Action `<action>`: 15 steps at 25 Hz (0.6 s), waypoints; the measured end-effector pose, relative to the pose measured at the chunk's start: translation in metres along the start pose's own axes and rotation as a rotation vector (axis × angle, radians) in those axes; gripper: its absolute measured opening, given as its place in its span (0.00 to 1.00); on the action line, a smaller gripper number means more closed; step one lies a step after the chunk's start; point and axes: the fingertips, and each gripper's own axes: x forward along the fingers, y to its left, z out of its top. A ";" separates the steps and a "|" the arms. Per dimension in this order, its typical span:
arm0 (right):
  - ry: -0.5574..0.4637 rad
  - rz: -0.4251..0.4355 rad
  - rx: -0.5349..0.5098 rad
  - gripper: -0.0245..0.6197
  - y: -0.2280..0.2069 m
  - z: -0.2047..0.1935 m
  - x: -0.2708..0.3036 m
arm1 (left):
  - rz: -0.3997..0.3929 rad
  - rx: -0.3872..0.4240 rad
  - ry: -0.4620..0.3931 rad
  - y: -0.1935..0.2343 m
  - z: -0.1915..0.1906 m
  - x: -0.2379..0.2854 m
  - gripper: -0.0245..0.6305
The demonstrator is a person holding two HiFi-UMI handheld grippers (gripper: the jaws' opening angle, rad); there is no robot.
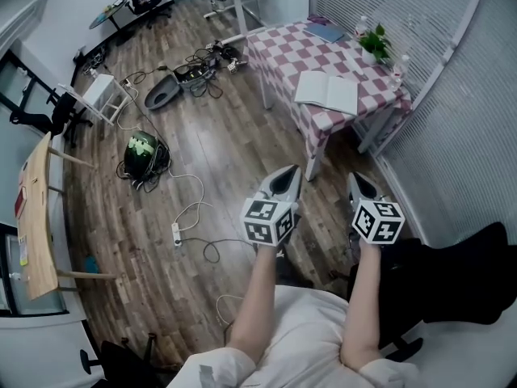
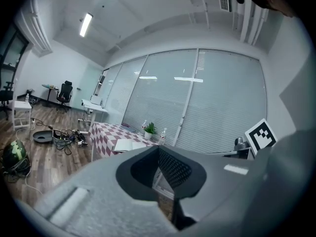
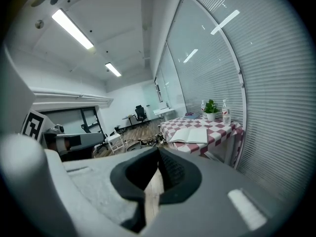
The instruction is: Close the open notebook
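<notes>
Both forearms extended forward side by side, left gripper point(image 1: 285, 178) and right gripper point(image 1: 360, 184) angled slightly downward, jaws closed on nothing, open notebook point(image 1: 326, 91) on checkered table point(image 1: 279, 51) ahead.

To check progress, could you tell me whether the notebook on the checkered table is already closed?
No, the notebook lies open with both white pages facing up.

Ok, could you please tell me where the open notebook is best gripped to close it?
Probably the outer edge of one cover, near the corner facing you. The notebook lies flat and open by the near edge of the checked table, so that corner is reachable from this side, and the cover can fold over the spine.
</notes>
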 end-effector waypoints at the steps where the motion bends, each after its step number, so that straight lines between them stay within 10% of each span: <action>1: 0.008 -0.004 -0.002 0.04 -0.001 0.001 0.005 | -0.006 -0.004 0.000 0.004 0.002 0.004 0.05; 15: 0.031 -0.060 -0.008 0.04 -0.002 0.024 0.079 | -0.096 0.003 0.053 0.068 0.022 0.065 0.05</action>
